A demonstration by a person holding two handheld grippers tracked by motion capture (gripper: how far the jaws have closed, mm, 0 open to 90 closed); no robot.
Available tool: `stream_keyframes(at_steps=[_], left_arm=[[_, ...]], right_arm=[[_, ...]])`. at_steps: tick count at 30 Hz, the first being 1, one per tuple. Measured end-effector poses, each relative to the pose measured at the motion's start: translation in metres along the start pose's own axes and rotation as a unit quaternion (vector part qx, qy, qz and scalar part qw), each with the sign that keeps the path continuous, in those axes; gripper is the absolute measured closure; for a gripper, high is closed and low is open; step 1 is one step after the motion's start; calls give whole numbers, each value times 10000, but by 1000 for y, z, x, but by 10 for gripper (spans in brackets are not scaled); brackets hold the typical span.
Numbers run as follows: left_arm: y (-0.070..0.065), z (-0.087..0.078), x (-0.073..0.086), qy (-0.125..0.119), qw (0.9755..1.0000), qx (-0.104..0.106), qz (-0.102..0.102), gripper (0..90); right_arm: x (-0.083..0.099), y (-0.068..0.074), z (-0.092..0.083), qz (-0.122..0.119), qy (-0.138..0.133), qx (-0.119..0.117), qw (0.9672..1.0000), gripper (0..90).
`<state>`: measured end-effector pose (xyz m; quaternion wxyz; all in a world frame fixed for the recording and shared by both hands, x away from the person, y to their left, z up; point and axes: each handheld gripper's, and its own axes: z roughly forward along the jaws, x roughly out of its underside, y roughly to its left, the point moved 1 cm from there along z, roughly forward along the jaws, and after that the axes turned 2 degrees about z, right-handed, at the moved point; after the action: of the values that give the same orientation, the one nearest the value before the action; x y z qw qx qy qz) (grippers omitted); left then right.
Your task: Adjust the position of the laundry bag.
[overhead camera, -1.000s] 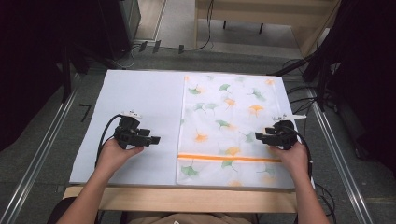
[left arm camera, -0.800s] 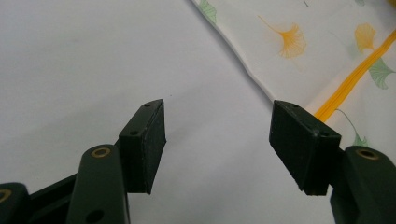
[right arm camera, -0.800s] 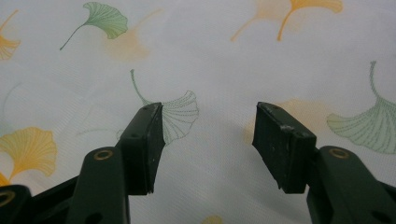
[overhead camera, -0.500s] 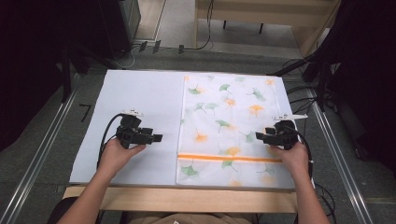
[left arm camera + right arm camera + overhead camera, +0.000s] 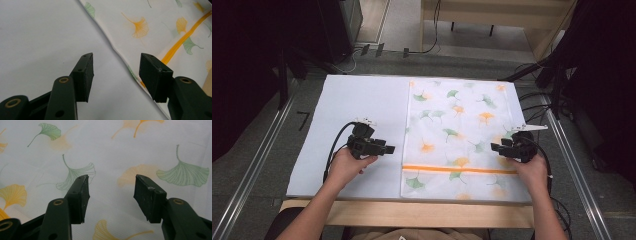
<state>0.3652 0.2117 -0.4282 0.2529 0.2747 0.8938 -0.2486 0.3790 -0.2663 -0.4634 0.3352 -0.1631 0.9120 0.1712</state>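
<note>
Cloth [image 5: 462, 125]: long axis 12–6, edge at 3 o'clock of left gripper [image 5: 388, 149]
Left gripper: jaws apart, just been closing, nothing between
Right gripper [image 5: 495, 147]: jaws apart, empty, over the cloth

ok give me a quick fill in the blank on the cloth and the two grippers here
1. The cloth is printed with green and orange ____.
2. A narrow stripe across the cloth is coloured ____.
3. The left gripper points at the cloth's ____ edge.
4. The right gripper, jaws apart, holds ____.

Missing words: leaves; orange; left; nothing
</note>
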Motion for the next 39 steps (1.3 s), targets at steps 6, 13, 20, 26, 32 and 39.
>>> stream_keyframes(at_steps=[6,13,20,26,32,39], left_arm=[[-4,9,-3,21,9999,105,105,459],[-7,21,-8,122,9996,187,182,474],[-9,34,-10,292,9992,-20,254,464],[-6,43,-11,298,9994,-34,144,462],[1,49,-13,289,9995,49,-65,478],[-7,56,-14,317,9994,-84,77,474]], right_arm=[[5,-6,-4,44,7,99,9999,478],[12,-12,-10,169,29,171,9997,455],[18,-19,-14,222,47,316,9992,458],[21,-27,-15,277,74,440,9986,457],[24,-37,-16,354,60,604,9975,443],[27,-46,-17,483,87,728,9961,437]])
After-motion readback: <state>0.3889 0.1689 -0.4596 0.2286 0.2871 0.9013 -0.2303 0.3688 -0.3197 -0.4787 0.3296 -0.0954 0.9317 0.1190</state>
